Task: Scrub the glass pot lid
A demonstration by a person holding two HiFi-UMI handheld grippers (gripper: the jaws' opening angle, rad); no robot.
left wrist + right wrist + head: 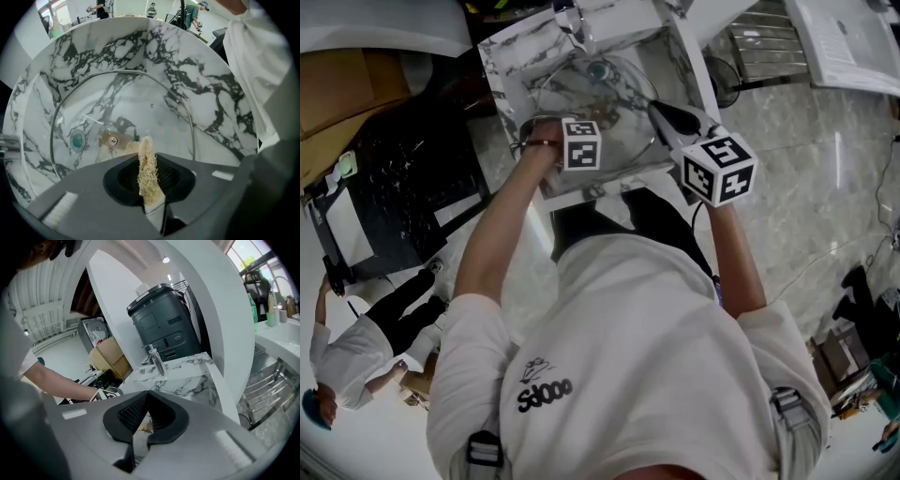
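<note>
Two claws meet the glass pot lid [122,112] in the marble sink [211,103]: the left claw [149,161] pinches a loofah scrubber [146,176] over it, and the right claw [146,397] is clenched on its right rim.

A white marble sink [499,70] with dark veins is taking up the middle. Its faucet [154,359] is rising from the back rim, and a teal drain stopper [76,139] is showing at the basin's bottom. A dark appliance [164,324] is standing behind the faucet, with a cardboard box [110,357] sitting lower beside it. A wire rack [267,390] is lying to the sink's right. A bystander [356,352] in a white top is standing well apart on the floor.
</note>
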